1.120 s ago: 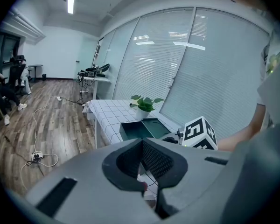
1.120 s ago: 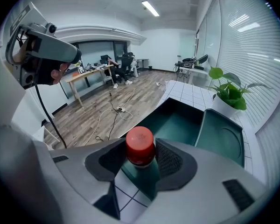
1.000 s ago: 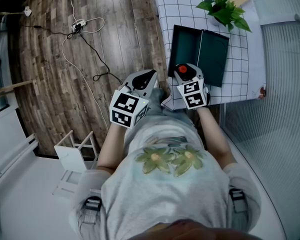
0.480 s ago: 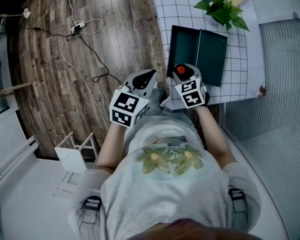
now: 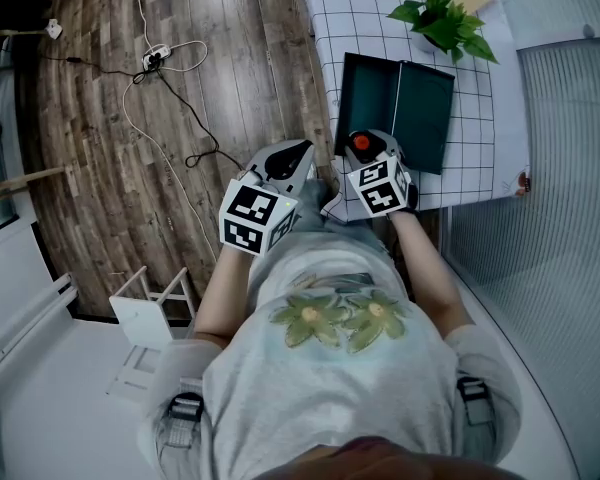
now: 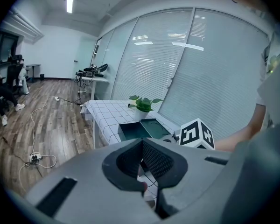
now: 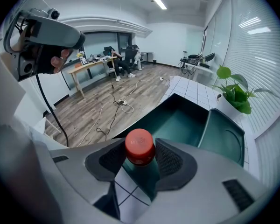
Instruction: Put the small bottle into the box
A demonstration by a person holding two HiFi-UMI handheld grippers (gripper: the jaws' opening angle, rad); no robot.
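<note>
A small bottle with a red cap (image 7: 140, 147) stands upright between the jaws of my right gripper (image 7: 141, 158), which is shut on it. In the head view the bottle (image 5: 361, 142) and right gripper (image 5: 370, 152) hang over the table's near edge, just short of the dark green box (image 5: 375, 100). From the right gripper view the open box (image 7: 182, 120) lies straight ahead, its lid (image 7: 226, 135) leaning on the right. My left gripper (image 5: 288, 160) is held off the table to the left. Its jaws (image 6: 142, 161) are shut with nothing held.
The table carries a white checked cloth (image 5: 365, 18), and a potted green plant (image 5: 443, 18) stands beyond the box. Cables and a power strip (image 5: 158, 52) lie on the wooden floor at left. A white stool (image 5: 145, 313) stands near the person's left side. Window blinds run along the right.
The right gripper has turned slightly and shifted a touch with the bottle in it. The left gripper has stayed put.
</note>
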